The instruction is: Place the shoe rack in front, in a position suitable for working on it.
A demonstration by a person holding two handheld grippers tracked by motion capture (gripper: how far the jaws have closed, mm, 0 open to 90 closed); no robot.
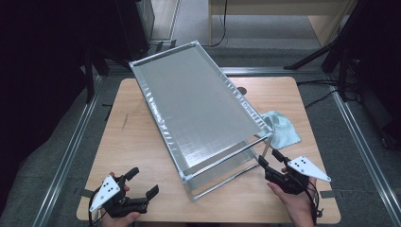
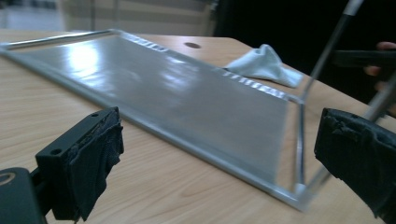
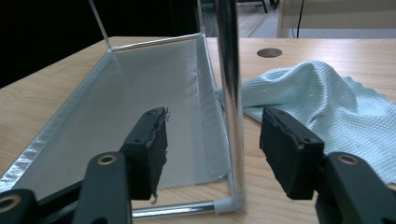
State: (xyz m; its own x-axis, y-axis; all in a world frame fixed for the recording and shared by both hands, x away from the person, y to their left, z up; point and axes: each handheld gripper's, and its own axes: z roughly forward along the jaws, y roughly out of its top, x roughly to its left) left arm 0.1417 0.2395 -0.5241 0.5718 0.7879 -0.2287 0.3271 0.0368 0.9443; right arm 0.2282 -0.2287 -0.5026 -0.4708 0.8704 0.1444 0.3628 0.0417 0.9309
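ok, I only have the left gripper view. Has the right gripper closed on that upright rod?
Observer: No. The right gripper has the rod between its jaws, with a gap on both sides.
Operator: Is the cloth in its way?
Observer: The cloth lies beyond the right-hand jaw, beside the frame, not between the jaws.
Operator: Where is my left gripper?
Observer: In the high view the left gripper is open near the table's near-left corner, apart from the frame.
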